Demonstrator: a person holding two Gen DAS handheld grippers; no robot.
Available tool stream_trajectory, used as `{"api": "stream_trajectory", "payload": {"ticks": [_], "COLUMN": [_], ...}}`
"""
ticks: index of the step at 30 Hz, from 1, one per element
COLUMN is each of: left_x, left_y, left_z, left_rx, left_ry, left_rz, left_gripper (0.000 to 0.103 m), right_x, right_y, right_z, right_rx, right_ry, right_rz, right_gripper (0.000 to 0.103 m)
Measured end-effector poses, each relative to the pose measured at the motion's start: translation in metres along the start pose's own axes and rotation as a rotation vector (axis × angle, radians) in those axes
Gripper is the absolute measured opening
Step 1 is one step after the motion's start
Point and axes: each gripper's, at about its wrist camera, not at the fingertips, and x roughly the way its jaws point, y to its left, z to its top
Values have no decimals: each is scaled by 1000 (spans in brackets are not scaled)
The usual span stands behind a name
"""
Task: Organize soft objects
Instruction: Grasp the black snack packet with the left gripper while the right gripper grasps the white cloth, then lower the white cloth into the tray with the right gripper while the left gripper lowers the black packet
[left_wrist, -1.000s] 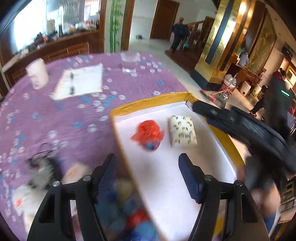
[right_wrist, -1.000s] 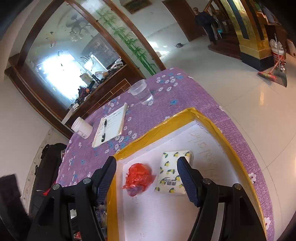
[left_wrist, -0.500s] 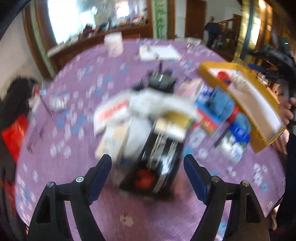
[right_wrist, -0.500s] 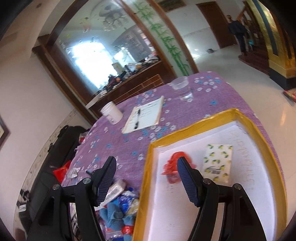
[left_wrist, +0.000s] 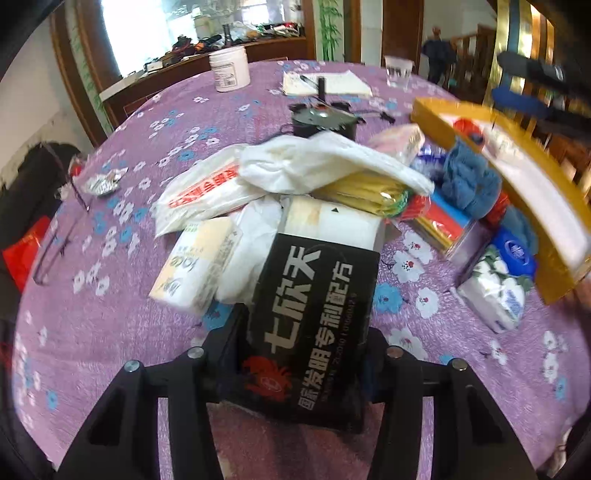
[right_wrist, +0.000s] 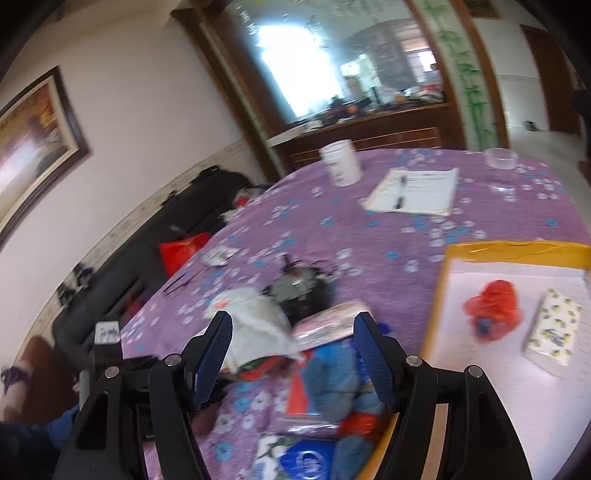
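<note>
Left wrist: left gripper (left_wrist: 303, 354) closing, black packet (left_wrist: 314, 317) between its fingers, pads hidden behind the packet so contact cannot be told. Beyond it, a heap on the purple tablecloth (left_wrist: 147, 122): white cloth (left_wrist: 325, 162), tissue pack (left_wrist: 195, 266), yellow packet (left_wrist: 365, 192), blue cloth (left_wrist: 465, 181). Yellow tray (left_wrist: 546, 192) at right, tilted. Right wrist: right gripper (right_wrist: 291, 358) spread wide, nothing between the pads, hovering over the heap's blue cloth (right_wrist: 332, 373). In the tray (right_wrist: 517, 251): red bag (right_wrist: 495, 306) beside lemon-print tissue pack (right_wrist: 554, 328). Further off: notepad (right_wrist: 417, 192), white jar (right_wrist: 340, 162).
</note>
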Motion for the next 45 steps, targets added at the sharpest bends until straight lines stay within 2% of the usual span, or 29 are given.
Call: {"api": "stream_trajectory", "payload": {"ticks": [4,6,13,17,18,19,20,21,25,28,34,40,45], "left_x": [-16,-21,-19,-19,-18,-18,-16,-16,-19,-26,-43,-49,-50], "left_y": [21,37,57,64,66,67,68,69,69,66,48,12,-46], "left_z": [-10,-13,-20,-26,-27,-28,-27,-27,-25,-16,12,42,76], "left_rx": [-12,-53,-119,-133,-139,-143,-147,-152,-153,-162,-136,-76,13], "left_ry": [-45,-60,-76,-78,-76,-76,-77,-81,-99,-123,-169,-181,-188], "left_rz": [-5,-35,-99,-131,-139,-142,-143,-145,-147,-151,-168,-206,-271], "left_gripper": [49,49,49,49,49,49,49,49,49,48,48,48,48], "right_x": [19,33,95,136,145,153,156,157,127,94,51,-7,-48], "right_y": [15,25,62,79,80,80,80,80,86,84,65,0,-68], "right_z": [-3,-3,-4,-7,-10,-14,-19,-23,-18,-2,12,19,23], "right_rx": [17,13,-52,-159,-171,-184,-195,-204,-222,-177,-96,39,222], "right_ry": [67,110,221,252,261,270,282,284,186,103,28,-90,-171], "right_rz": [70,66,-19,-148,-168,-178,-199,-220,-179,-134,-104,-146,-217], "right_gripper": [76,76,76,76,62,44,6,5,5,5,5,5,4]}}
